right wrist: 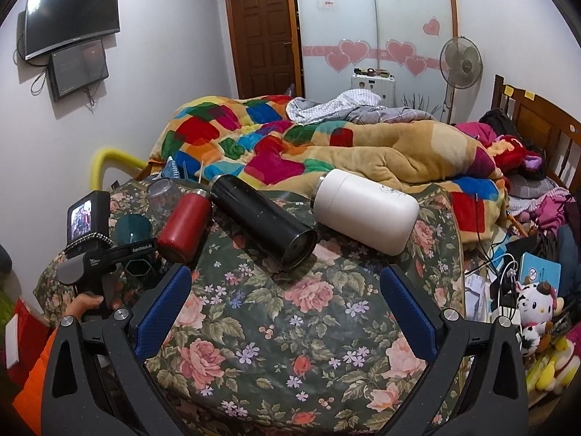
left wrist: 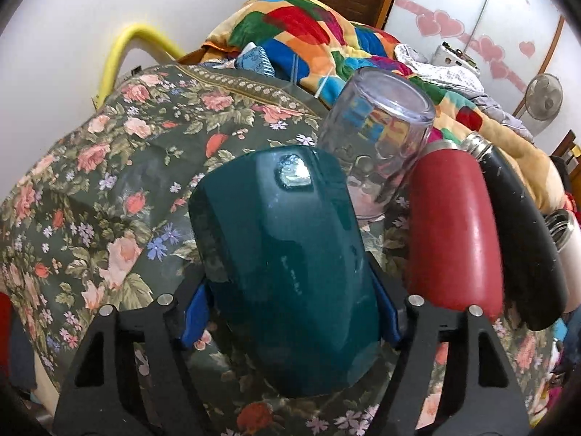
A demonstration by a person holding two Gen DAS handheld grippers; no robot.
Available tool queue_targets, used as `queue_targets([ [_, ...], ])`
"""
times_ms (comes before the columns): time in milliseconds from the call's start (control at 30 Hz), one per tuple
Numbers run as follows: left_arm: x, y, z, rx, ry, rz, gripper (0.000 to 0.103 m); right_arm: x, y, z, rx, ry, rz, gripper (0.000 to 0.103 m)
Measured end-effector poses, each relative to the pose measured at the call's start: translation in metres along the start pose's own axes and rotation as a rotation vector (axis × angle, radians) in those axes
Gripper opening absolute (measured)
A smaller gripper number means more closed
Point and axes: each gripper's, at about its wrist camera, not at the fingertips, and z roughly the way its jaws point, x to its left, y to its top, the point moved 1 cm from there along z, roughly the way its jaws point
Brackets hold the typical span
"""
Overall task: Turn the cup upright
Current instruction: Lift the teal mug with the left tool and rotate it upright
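Left tool (left wrist: 290,312): clamped on teal cup (left wrist: 276,261), upside down on floral bedspread (left wrist: 90,189). Right tool (right wrist: 287,312): fingers apart, holding nothing; black flask (right wrist: 261,225) ahead.

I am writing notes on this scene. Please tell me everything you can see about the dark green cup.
The dark green cup looks like glossy plastic or glazed ceramic, smooth, with a faint small print on its side. It stands upside down, its closed base on top, catching a bright glare. The left tool is closed on it, blue pads pressing both sides. Below it lies the floral cloth. An inverted clear glass stands just behind; whether they touch is unclear.
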Motion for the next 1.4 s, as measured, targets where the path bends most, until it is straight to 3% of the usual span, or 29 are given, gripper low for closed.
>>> queue_targets([
  [300, 0.005, -0.015, -0.017, 0.004, 0.015, 0.033, 0.071, 0.002, 0.0, -0.012, -0.021, 0.001, -0.01, 0.103],
  [633, -0.008, -0.039, -0.088, -0.055, -0.044, 0.123, 0.071, 0.007, -0.003, -0.037, -0.066, 0.016, -0.025, 0.103],
  [1033, -0.084, -0.058, -0.163, -0.137, -0.202, 0.279, 0.071, -0.001, -0.01, -0.066, -0.121, 0.006, -0.029, 0.103],
  [1400, -0.166, -0.105, -0.139, -0.025, -0.294, 0.435, 0.071, -0.025, -0.016, -0.069, -0.115, -0.03, 0.0, 0.103],
])
